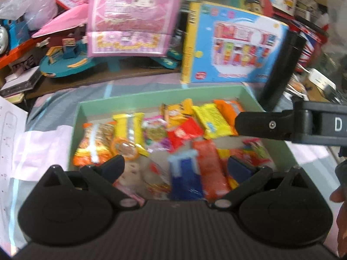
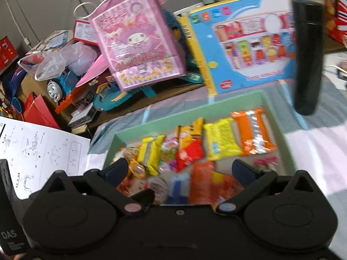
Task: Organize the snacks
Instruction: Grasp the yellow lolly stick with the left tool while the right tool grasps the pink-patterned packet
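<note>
Snacks in box; toy carton behind box.

Home, likely a kid's room or playroom: patchwork bedspread underfoot, toy boxes stacked behind, a blue toy train, a pink cartoon gift bag, an instruction sheet, general household clutter.

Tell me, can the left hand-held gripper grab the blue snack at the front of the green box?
Probably yes. The left hand-held gripper is open and empty, and the blue snack lies on top of the pile in the green box, between its fingers, with nothing over it.
</note>
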### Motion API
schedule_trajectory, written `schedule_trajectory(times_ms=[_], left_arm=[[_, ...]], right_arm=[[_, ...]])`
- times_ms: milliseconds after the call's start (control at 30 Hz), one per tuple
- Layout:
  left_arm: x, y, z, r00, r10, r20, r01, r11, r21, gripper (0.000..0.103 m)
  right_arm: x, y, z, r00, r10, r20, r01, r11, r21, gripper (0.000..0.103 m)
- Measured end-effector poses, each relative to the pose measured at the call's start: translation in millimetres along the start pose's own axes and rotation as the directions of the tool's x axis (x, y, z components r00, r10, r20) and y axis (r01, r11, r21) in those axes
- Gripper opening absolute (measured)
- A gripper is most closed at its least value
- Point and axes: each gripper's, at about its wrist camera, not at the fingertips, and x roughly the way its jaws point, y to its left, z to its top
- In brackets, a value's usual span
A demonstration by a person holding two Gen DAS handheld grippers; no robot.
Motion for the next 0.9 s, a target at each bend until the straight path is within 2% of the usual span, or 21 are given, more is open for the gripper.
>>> schedule_trajectory(times_ms=[267,467,733,900], left_arm=[[0.3,-67.7,-37.6,0.993,-0.086,-0.077,0.094,0.99,0.11,0.103],[13.9,-113.5,-69.3,0.973,-0.137,-0.184,0.171,0.968,0.182,0.103],[26.8,-171.4,-91.7,0.948,-0.17,-0.268,0.247,0.925,0.287,0.103],[37.2,-195.4,-96.5,0.938,-0.167,-0.304,0.263,0.914,0.309,0.103]], right_arm=[[-54.2,-75.8,-38.7,0.996,-0.093,-0.008,0.094,0.992,0.079,0.103],[-82.2,-133.9,-79.3,0.99,-0.132,-0.046,0.137,0.977,0.16,0.103],[-93.2,-181.1,-108.0,0.989,-0.139,-0.053,0.148,0.948,0.281,0.103],[-93.4,-200.6,-117.5,0.99,-0.133,-0.049,0.142,0.938,0.317,0.103]])
